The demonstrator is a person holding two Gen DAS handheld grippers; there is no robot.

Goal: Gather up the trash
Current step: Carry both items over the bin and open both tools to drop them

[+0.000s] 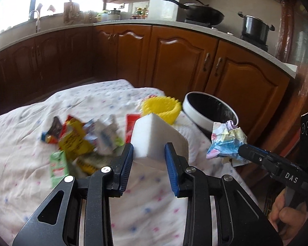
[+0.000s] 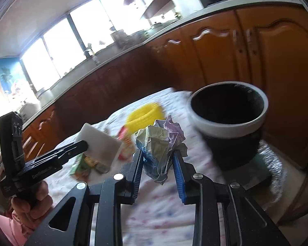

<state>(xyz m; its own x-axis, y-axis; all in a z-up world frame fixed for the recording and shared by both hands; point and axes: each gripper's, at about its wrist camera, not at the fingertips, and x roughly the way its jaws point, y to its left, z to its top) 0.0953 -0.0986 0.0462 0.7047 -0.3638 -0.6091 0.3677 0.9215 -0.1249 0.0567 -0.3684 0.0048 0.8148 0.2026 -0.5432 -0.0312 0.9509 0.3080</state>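
Each camera sat just behind its own jaws, looking forward and down over the desk toward the cabinets. The right view was tilted. Both shared the bin, the yellow ring and each other's gripper, all close.

Wrappers lie on the cloth to my left; the bin stands right, cabinets behind it.
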